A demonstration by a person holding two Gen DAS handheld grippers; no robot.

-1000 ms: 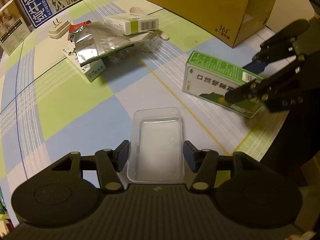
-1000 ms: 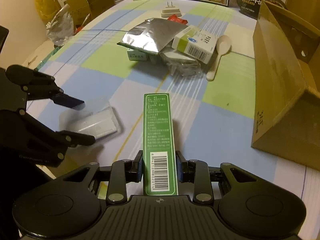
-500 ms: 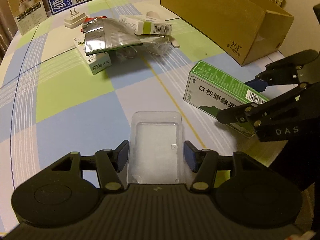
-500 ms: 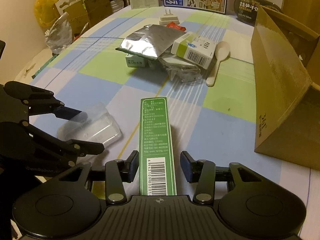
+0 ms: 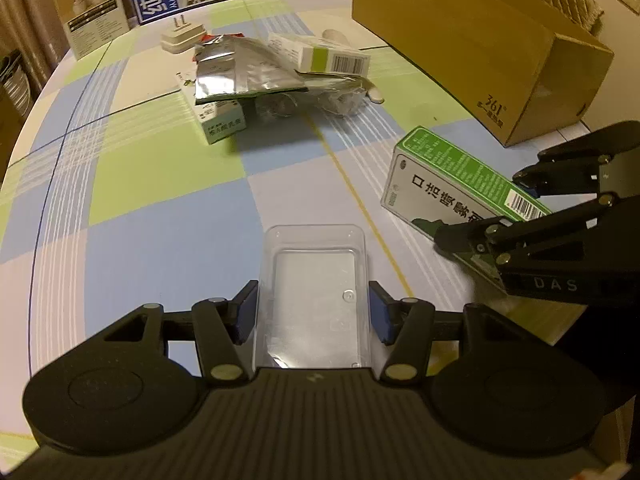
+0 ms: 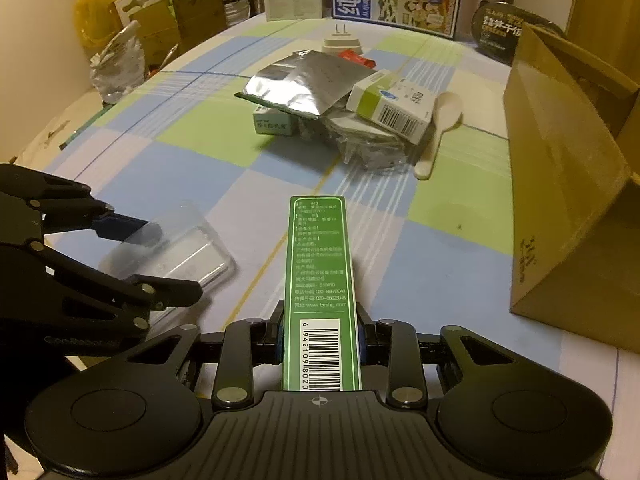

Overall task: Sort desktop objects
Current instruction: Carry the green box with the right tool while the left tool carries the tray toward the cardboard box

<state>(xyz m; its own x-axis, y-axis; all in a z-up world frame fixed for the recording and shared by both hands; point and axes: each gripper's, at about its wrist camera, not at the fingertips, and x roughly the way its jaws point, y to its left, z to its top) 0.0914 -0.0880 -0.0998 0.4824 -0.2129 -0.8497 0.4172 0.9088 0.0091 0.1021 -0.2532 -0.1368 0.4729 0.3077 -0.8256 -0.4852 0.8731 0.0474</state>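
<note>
**Two grips at once as desk sort got under way**

I had both tools loaded at this moment. My left gripper (image 5: 313, 312) held the clear plastic tray (image 5: 314, 292) by its long sides, the blue pads (image 5: 247, 312) set narrow against its walls and the open face turned up, the far end of the tray reaching out beyond the jaws over the checked tablecloth (image 5: 160, 184). I judged that side-on grip the sensible one: thin plastic flexes, and the walls give the pads something to bear on.

My right gripper (image 6: 320, 338) was closing on the green carton (image 6: 320, 276), jaws drawn in close on the barcode end so that the pads pressed its narrow flanks. The carton stood on edge between them and ran straight ahead from the jaws. Gripping the thin dimension let a modest opening take it, and the near end gave me the whole length to steer.

Ahead of both sets of jaws lay the unsorted heap: a foil pouch (image 6: 308, 84) draped over small boxes, a white and green box (image 6: 394, 108) leaning on it, a pale spoon (image 6: 440, 128) just beside that, and a white plug adapter (image 6: 342, 42) further off. To the right of the right jaws stood the brown cardboard box (image 6: 568, 184), which I took to be the likely bin. Neither item had yet reached it.
</note>
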